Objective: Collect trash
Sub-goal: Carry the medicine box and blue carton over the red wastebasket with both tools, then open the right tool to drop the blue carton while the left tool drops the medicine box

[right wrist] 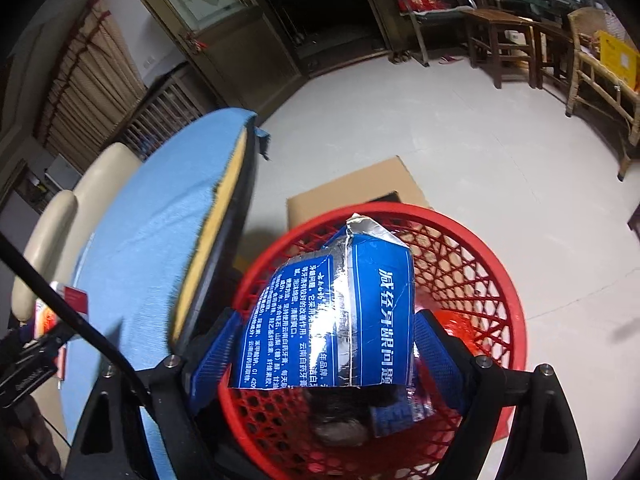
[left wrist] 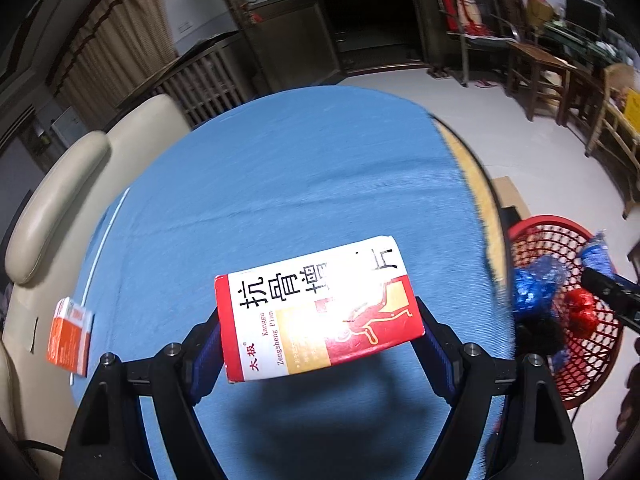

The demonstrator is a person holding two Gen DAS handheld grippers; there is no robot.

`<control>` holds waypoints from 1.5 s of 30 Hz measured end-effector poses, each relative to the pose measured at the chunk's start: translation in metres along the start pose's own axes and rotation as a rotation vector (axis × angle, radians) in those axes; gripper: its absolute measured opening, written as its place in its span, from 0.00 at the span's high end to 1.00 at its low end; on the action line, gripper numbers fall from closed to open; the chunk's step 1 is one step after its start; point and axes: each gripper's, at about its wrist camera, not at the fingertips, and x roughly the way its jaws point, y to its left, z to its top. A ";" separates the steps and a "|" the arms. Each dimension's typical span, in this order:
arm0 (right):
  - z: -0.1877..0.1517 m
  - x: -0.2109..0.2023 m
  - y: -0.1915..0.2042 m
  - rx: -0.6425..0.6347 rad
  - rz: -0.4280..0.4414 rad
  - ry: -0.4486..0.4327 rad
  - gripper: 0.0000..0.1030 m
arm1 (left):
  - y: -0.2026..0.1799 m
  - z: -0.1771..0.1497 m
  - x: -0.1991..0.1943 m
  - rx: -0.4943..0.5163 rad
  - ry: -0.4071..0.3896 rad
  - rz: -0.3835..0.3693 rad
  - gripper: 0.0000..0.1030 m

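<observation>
Left-wrist view, lower centre: the left tongs (left wrist: 320, 336) pinch a red-and-white medicine box (left wrist: 318, 306) by its two short ends, holding it clear above the blue-covered tabletop (left wrist: 280, 184). At the lower left of that frame a small orange box (left wrist: 69, 336) lies near the tabletop's edge, not yet collected. At the right edge, beyond the tabletop's rim, stands the red mesh basket (left wrist: 560, 240) on the floor, already holding crumpled blue and red wrappers.

Right-wrist view, lower centre: the right tongs (right wrist: 332, 344) sit directly above the same red mesh basket (right wrist: 500, 280), with a torn blue toothpaste carton (right wrist: 352, 312) between the blue pads. The carton touches the left pad; at the right pad a slight gap may show, so whether it is gripped or just let go cannot be told. Other scraps lie in the basket below it. Behind the basket a flattened cardboard sheet (right wrist: 356, 188) rests on the pale floor; wooden chairs and a dark doorway fill the upper frame.

Step in hand, as judged: depositing the carton. The next move calls for the right tongs to spread fully and lift away, then for the left tongs to carry the medicine box rightward past the tabletop's rim, over the basket, before releasing.
</observation>
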 end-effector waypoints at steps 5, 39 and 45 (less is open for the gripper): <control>0.004 -0.010 -0.015 0.026 -0.013 -0.038 0.00 | -0.034 0.007 -0.005 0.076 -0.013 -0.053 0.19; 0.041 -0.147 -0.039 0.176 -0.014 -0.373 0.00 | -0.173 0.003 0.015 0.340 0.140 -0.316 0.14; 0.040 -0.150 -0.028 0.161 -0.015 -0.374 0.00 | -0.158 0.006 0.003 0.298 0.123 -0.386 0.09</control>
